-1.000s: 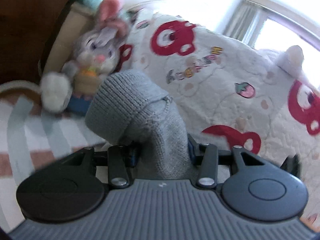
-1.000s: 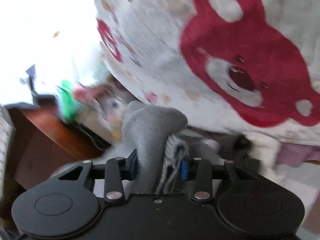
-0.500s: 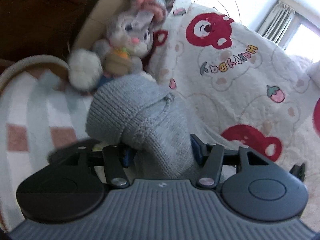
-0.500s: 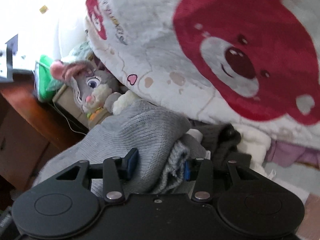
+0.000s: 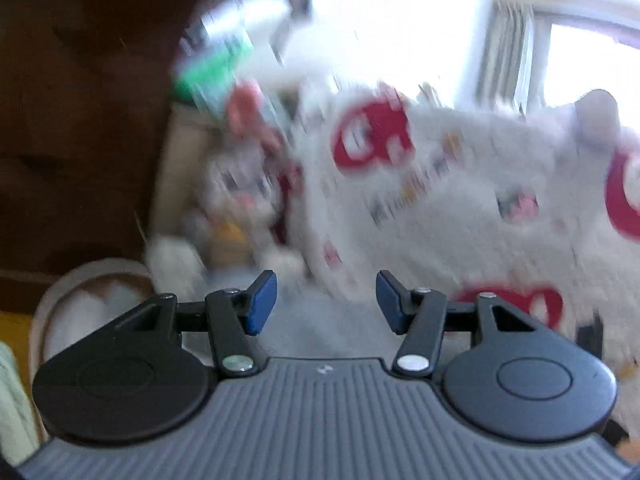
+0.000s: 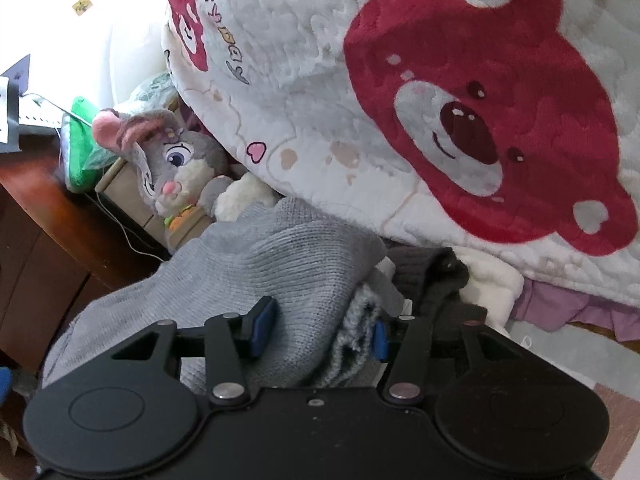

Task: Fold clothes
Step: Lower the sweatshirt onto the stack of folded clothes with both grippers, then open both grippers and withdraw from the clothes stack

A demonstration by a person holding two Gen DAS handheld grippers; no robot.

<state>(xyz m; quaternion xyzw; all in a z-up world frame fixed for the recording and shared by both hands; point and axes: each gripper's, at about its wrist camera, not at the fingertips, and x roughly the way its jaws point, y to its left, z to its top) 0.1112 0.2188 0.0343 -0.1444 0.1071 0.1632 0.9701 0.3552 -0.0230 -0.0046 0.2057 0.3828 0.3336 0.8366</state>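
Left gripper (image 5: 326, 300): jaws spread wide, nothing between the two blue pads; its view is badly motion-blurred. Right gripper (image 6: 320, 328): jaws apart, bunched grey knit sweater (image 6: 280, 264) lying between them, seemingly loose rather than pinched. One sweater, heaped on the bed in front of the right gripper, against one white bear-print blanket (image 6: 320, 80) (two red bear faces visible). One plush rabbit (image 6: 172, 160) sits just beyond the sweater. One dark garment (image 6: 424, 272) lies beside it.

left gripper (image 5: 326, 300) gapes empty, though blurred; right gripper (image 6: 320, 330) spread apart, apparently unclamped.
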